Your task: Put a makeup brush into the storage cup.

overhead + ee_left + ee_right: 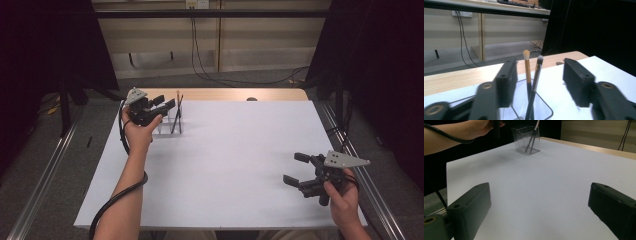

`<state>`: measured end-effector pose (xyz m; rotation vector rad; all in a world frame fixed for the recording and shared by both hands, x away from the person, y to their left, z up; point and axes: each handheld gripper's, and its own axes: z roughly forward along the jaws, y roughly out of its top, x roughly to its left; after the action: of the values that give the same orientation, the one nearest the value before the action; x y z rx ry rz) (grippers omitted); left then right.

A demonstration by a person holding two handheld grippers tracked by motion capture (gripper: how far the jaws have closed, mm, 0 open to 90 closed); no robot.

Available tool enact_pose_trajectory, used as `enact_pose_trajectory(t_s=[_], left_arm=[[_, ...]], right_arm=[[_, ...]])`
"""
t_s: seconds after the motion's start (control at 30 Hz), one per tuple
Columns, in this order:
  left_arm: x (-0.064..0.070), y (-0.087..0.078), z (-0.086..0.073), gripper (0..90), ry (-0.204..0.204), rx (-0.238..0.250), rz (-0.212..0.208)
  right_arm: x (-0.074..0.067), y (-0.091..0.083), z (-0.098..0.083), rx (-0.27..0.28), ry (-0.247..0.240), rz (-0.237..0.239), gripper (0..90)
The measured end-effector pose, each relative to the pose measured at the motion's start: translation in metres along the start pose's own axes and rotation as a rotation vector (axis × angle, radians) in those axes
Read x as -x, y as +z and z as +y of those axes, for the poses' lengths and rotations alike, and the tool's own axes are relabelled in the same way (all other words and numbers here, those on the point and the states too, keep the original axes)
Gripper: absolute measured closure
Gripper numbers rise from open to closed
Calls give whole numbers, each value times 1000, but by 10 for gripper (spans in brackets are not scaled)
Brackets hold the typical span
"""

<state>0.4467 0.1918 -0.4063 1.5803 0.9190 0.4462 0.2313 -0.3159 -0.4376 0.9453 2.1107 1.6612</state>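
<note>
Clear holder (170,122) bears two brushes (534,80) (upright); left tool (165,105) open beside.

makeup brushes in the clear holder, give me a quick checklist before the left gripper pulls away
1. Both makeup brushes stand in the clear holder, heads up: ok.
2. Left gripper jaws stand apart on either side of the brushes, pads not pressing them: ok.
3. Brushes lean and cross each other; whether they will stay put once the gripper leaves: cannot tell.
4. Holder upright on the white table sheet, near its far left edge: ok.
5. Right gripper open, holding nothing, at the near right, well away from the holder: ok.
6. Left gripper cable hangs along the forearm, away from the holder: ok.
</note>
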Motion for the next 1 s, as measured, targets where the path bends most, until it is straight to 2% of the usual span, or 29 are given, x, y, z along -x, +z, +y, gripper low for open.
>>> enact_pose_trajectory(t_s=[0.1, 0.47, 0.53, 0.7, 1.0], left_arm=[[0, -2, -3, 388, -19, 1, -5], [3, -11, -7, 193, -23, 3, -20], [3, -13, -8, 159, -35, 1, -25], [6, -14, -10, 91, -12, -15, -42], [13, -22, -14, 31, -8, -7, -83]], right_arm=[[0, 1, 0, 0, 3, 3, 45], [-1, 2, 0, -3, 1, 4, 45], [-1, 2, -1, -4, -1, 4, 45], [0, 2, -1, -6, 1, 3, 45], [-1, 4, -1, -11, 0, 7, 45]])
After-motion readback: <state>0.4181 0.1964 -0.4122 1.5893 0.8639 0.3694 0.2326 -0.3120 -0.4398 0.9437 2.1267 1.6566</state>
